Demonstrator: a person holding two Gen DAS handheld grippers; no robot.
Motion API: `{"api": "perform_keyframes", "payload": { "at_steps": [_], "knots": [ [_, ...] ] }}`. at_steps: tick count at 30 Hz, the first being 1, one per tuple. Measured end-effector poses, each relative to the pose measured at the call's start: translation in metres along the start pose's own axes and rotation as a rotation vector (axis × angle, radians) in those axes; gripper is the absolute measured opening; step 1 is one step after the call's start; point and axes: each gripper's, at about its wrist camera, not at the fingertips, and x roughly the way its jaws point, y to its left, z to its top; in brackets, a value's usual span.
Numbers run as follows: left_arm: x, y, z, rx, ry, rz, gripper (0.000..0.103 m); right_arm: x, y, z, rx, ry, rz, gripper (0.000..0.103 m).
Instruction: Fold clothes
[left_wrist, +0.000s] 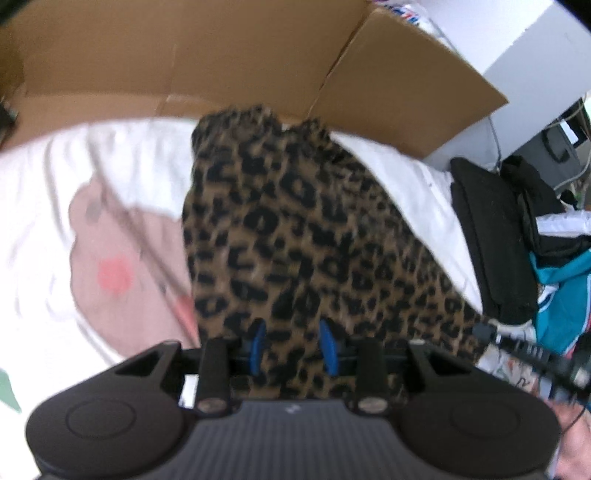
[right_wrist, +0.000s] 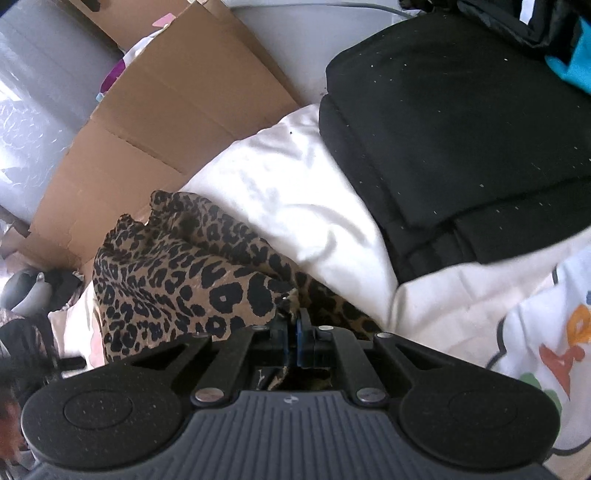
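Leopard-print garment (left_wrist: 295, 236): lies spread over the white bedding, running from the near edge of the left wrist view away toward the cardboard; its far end is bunched into two rounded humps. In the right wrist view (right_wrist: 177, 273) it sits left of centre, rumpled, with its near corner pulled up to the tool.
Left tool (left_wrist: 295, 347): its blue fingers (left_wrist: 258, 341) stand partly apart with leopard-print cloth between and over them; the view is blurred, so I cannot tell whether the pads press on the cloth.
Right tool (right_wrist: 291, 332): jaws pressed together, pinching a corner of the leopard-print garment, a frayed bit of which sticks up just above the fingertips.
White bedding (right_wrist: 295, 192): wrinkled, covering the bed under the garment; printed with coloured shapes at the near right.
Pink cloth (left_wrist: 122, 258): on the bedding left of the garment, bearing a reddish spot; blurred.
Cardboard (left_wrist: 221, 59): flattened brown sheets standing along the far side of the bed, also seen (right_wrist: 166, 110) far left in the right wrist view.
Folded black clothes (right_wrist: 461, 140): stacked on the bedding at the far right, well apart from the leopard-print garment.
Teal fabric (left_wrist: 561, 295): at the right edge, just beside the black stack.
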Motion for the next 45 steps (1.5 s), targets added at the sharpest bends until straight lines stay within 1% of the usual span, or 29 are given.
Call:
{"api": "perform_keyframes", "payload": {
  "at_steps": [2, 4, 7, 10, 16, 19, 22, 24, 26, 28, 33, 38, 41, 44, 45],
  "knots": [
    [-0.003, -0.004, 0.017, 0.01, -0.007, 0.015, 0.034, -0.003, -0.005, -0.003, 0.022, -0.008, 0.006, 0.002],
    [-0.004, -0.008, 0.035, -0.002, -0.007, 0.019, 0.034, -0.003, -0.009, -0.005, 0.031, -0.011, 0.007, 0.002],
    [-0.002, -0.008, 0.061, -0.085, -0.006, 0.015, 0.034, -0.003, -0.013, -0.008, 0.036, -0.009, 0.011, 0.002],
    [0.006, -0.016, 0.084, -0.12, -0.005, 0.04, 0.034, -0.004, -0.016, -0.009, 0.037, -0.013, 0.015, 0.002],
    [0.027, -0.042, 0.12, -0.133, 0.006, 0.089, 0.034, -0.005, -0.019, -0.01, 0.048, -0.013, 0.027, 0.002],
    [0.044, -0.052, 0.132, -0.148, 0.018, 0.132, 0.034, -0.007, -0.022, -0.007, 0.064, -0.022, 0.031, 0.002],
    [0.061, -0.055, 0.143, -0.2, 0.024, 0.202, 0.033, -0.008, -0.023, -0.007, 0.052, -0.021, 0.033, 0.002],
    [0.07, -0.056, 0.149, -0.236, 0.031, 0.205, 0.033, -0.008, -0.024, -0.009, 0.048, -0.013, 0.034, 0.002],
    [0.081, -0.06, 0.154, -0.236, 0.043, 0.212, 0.033, -0.007, -0.027, -0.012, 0.05, -0.002, 0.032, 0.002],
    [0.093, -0.063, 0.156, -0.227, 0.056, 0.244, 0.033, -0.006, -0.031, -0.015, 0.052, 0.008, 0.031, 0.002],
    [0.117, -0.053, 0.152, -0.277, 0.099, 0.311, 0.031, -0.006, -0.035, -0.016, 0.052, 0.018, 0.046, 0.002],
    [0.127, -0.042, 0.146, -0.293, 0.123, 0.314, 0.032, -0.004, -0.037, -0.017, 0.052, 0.028, 0.061, 0.002],
    [0.131, -0.037, 0.144, -0.309, 0.123, 0.316, 0.032, -0.001, -0.039, -0.018, 0.061, 0.036, 0.065, 0.002],
    [0.136, -0.036, 0.144, -0.327, 0.122, 0.315, 0.037, 0.002, -0.039, -0.016, 0.055, 0.041, 0.069, 0.002],
    [0.138, -0.036, 0.145, -0.332, 0.121, 0.321, 0.038, 0.002, -0.039, -0.015, 0.053, 0.043, 0.071, 0.002]
  ]
}}
